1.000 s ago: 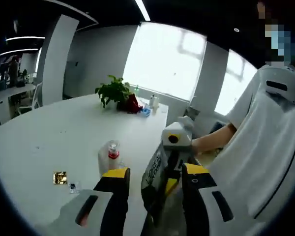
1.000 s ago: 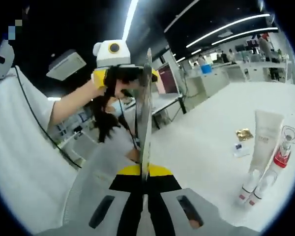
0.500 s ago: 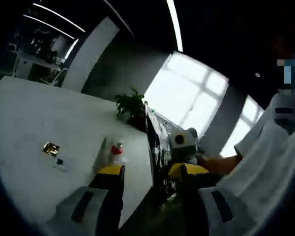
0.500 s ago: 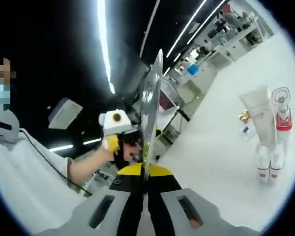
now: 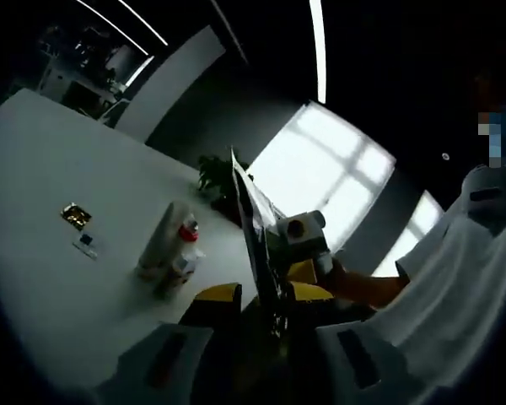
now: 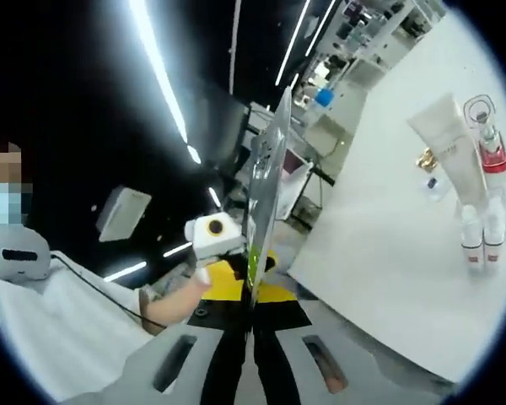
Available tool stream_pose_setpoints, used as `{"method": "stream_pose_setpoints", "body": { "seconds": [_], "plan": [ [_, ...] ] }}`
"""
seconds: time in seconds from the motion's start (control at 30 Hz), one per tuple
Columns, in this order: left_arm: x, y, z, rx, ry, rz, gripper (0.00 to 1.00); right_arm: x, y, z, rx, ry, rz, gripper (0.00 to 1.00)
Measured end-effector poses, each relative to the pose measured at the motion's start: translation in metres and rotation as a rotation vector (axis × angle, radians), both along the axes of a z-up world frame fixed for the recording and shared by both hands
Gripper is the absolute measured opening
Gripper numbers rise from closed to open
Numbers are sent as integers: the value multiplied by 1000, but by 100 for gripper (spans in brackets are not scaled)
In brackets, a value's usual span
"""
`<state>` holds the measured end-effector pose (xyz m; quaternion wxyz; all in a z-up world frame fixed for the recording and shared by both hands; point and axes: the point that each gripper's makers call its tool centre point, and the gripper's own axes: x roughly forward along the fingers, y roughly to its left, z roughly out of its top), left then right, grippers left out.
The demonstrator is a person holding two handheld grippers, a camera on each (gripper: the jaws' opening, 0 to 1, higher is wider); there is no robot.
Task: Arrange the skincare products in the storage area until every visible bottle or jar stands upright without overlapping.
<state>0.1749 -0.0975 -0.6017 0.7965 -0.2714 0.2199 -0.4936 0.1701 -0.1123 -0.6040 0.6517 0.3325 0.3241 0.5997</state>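
A thin silvery pouch stands edge-on between the two grippers, above the white table's near edge. My left gripper has closed in on the pouch's lower part. My right gripper is shut on the same pouch from the opposite side and appears in the left gripper view too. The left gripper sits close beside the pouch in the right gripper view. On the table stand a white tube, a clear bottle with a red collar and two small white bottles, grouped together.
A gold packet and a small sachet lie on the white table beyond the bottles. A potted plant stands at the table's far end. A person in white stands close on the right.
The left gripper's jaws have narrowed onto the pouch. Both hands have tilted, so the pouch now points up towards the ceiling and the views have swung; the products on the table stay put.
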Motion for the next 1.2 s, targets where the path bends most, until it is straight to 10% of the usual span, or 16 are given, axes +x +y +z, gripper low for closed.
{"method": "stream_pose_setpoints", "body": {
  "seconds": [0.23, 0.67, 1.2],
  "plan": [
    [-4, 1, -9, 10, 42, 36, 8, -2, 1, -9, -42, 28, 3, 1],
    [12, 5, 22, -234, 117, 219, 1, 18, -6, 25, 99, 23, -195, 15],
    [12, 6, 13, -337, 193, 278, 1, 14, -16, 13, 93, 64, -270, 3]
  ]
}}
